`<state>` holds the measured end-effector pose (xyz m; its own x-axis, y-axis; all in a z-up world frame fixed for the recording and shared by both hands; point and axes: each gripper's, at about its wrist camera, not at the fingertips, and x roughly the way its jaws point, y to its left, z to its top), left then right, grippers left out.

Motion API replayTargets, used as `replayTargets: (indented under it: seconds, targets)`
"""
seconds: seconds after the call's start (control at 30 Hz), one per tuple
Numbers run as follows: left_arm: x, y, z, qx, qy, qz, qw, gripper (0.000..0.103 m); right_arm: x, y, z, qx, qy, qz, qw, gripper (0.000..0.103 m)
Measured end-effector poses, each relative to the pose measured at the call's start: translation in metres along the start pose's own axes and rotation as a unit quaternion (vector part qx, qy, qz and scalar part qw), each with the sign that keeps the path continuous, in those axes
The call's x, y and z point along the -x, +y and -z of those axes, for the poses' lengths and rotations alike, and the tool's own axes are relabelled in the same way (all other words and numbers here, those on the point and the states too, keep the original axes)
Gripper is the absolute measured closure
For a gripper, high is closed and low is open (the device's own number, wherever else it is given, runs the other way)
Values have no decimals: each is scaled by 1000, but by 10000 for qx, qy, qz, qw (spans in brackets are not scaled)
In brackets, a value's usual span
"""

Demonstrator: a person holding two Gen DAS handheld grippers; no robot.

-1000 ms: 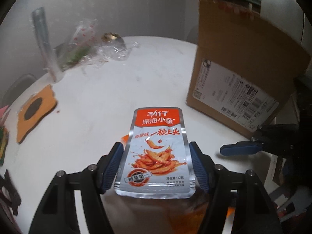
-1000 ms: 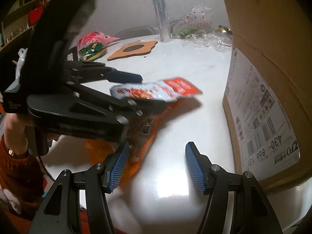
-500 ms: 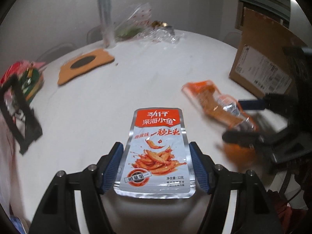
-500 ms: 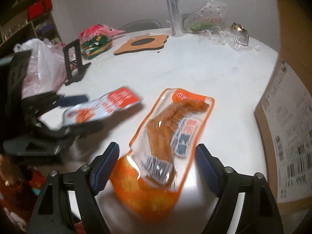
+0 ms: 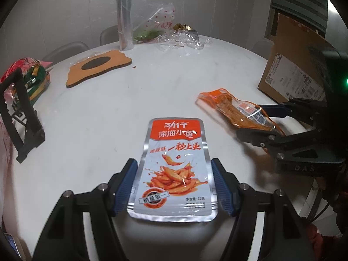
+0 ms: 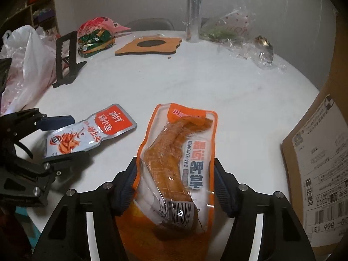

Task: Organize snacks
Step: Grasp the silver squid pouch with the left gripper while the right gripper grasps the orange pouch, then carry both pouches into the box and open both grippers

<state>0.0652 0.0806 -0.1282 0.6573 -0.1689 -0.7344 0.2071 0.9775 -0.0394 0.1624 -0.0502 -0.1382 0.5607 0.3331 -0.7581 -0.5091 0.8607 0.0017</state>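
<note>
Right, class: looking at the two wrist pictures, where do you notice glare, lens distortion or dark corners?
Left wrist view: fisheye bends the white table edge, corners go black, the silver fish pouch stays sharp. Right wrist view: glare streaks the orange pouch, and a bright patch reflects off the table near the right gripper.

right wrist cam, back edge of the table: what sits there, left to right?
White plastic bag → black stand → pink and green snack bags → cork mat → clear roll → crumpled cellophane.
</note>
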Motion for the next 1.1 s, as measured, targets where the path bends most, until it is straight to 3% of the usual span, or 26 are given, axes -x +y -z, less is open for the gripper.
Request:
replayTargets:
  seconds: [0.33,0.5,0.63,0.93,1.1]
  targets:
    - [34,-1,-17,72,-518,-146,9985,38,29,-3,-7,233,-222,-260,9991,48]
    - [71,-2,-40,117,-983,-184,9949,38,73,-1,-25,435,-632,-401,9962,48]
    - [105,-6,-67,76,-1362,-10,9906,38,113,-3,-43,577,-894,-585,9926,48]
    - [149,-54,-136,-430,-1931,171,9801,38,191,-36,-69,490,-1514,-674,9850,48]
    - [152,-96,-170,-834,-2070,416,9739,38,221,-81,-65,120,-1825,-434,9822,48]
